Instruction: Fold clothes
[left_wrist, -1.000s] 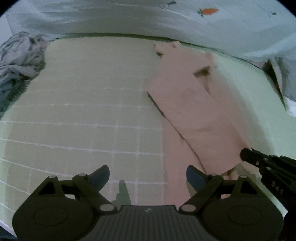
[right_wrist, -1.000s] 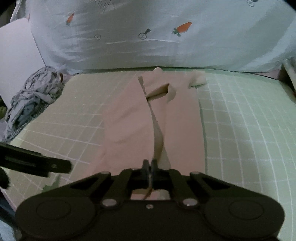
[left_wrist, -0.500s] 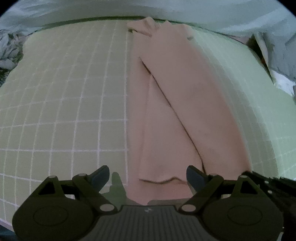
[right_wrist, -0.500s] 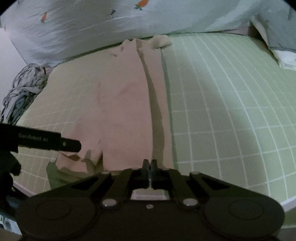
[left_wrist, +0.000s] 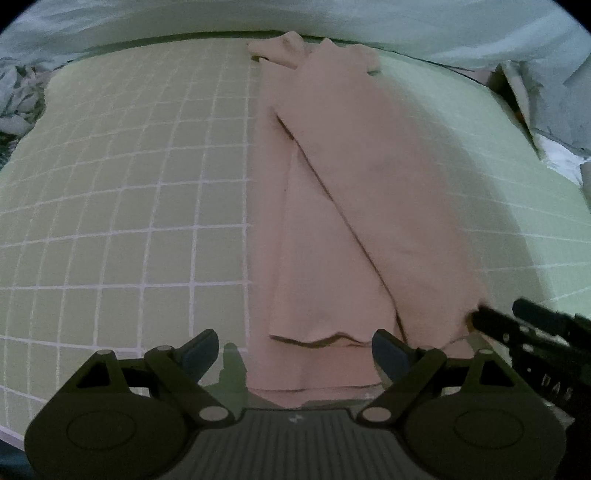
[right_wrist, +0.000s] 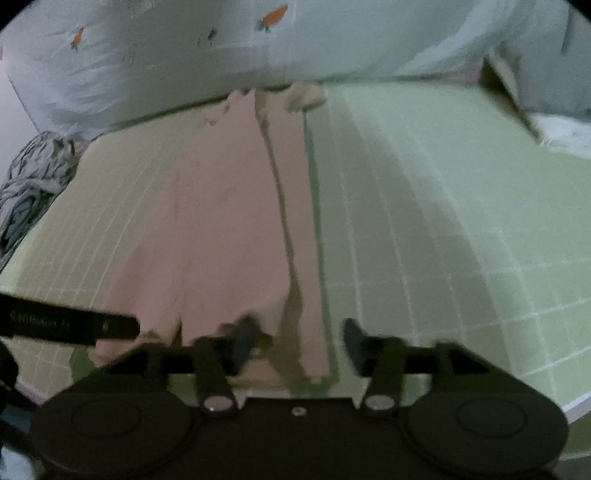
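Pink garment (left_wrist: 354, 206) is laid long and narrow on the green grid mat (left_wrist: 129, 206), running straight away from both tongs. Looks like both sides are already folded inward so it can be folded end to end next.

Left tongs (left_wrist: 293, 349): wide apart, nothing gripped. Near hem lies flat directly between and just ahead of the fingers, seemingly lined up for a pick; no contact visible.

Right tongs (right_wrist: 299, 343): jaws opening, blurred. Garment's right near corner sits between them, pads look clear of the cloth, so it reads as a release onto the mat. In the left view its tips (left_wrist: 491, 319) sit at the right hem edge.

Farther out: the far end bunches slightly against the carrot-print bedding (right_wrist: 258, 44). Grey clothes pile (right_wrist: 33, 184) well off left of both tongs, probably waiting.
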